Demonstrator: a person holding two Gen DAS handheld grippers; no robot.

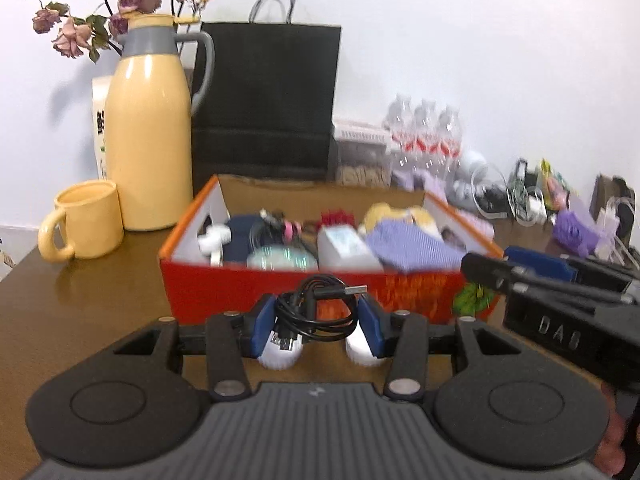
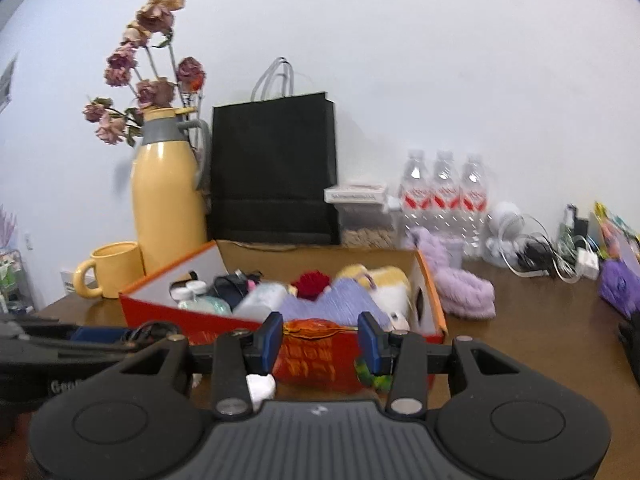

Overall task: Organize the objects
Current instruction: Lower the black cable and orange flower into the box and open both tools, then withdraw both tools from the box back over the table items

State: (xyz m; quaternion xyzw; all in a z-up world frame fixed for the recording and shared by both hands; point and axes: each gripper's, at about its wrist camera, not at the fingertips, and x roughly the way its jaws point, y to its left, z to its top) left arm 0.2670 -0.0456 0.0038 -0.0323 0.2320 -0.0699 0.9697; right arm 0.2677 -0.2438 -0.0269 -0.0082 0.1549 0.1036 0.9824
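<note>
Wooden table [image 1: 100,308], "DAS"-lettered right gripper [image 1: 516,268]

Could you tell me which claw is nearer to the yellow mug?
Left. The left claw, gripping a black cable, sits on the yellow mug's side; the right claw is farther.

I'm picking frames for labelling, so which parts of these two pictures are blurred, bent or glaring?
Left wrist view: the red box and its contents are smeared, while the black cable in the left gripper stays fairly crisp; the jug shows a bright glare streak. Right wrist view: softer overall, the table edge bowed by the lens, corners dark.
</note>
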